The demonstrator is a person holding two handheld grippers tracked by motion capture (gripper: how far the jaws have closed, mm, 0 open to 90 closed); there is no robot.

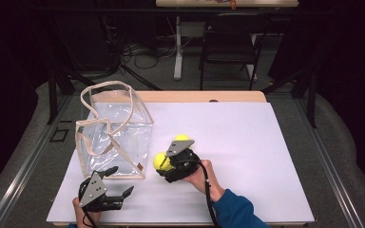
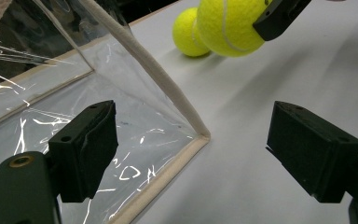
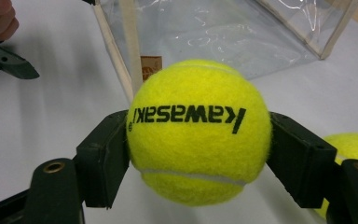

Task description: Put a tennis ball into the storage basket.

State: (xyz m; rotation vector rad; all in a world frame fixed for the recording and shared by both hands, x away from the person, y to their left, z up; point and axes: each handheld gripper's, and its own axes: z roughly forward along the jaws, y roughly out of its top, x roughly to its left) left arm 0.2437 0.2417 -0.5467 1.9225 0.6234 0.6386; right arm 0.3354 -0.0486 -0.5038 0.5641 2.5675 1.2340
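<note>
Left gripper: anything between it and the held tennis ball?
In the high view, only bare white tabletop lies between the left gripper and the tennis ball; the clear bag stands beside that stretch.

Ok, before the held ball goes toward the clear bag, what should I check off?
1. Right gripper clamps the tennis ball on both sides: ok.
2. Ball lifted clear of the table: ok, as the left gripper view shows.
3. Clear bag standing upright: ok.
4. Bag mouth open wide enough: cannot tell.
5. Left gripper open beside the bag's corner, holding nothing: ok.
6. Second ball out of the path: ok.
</note>
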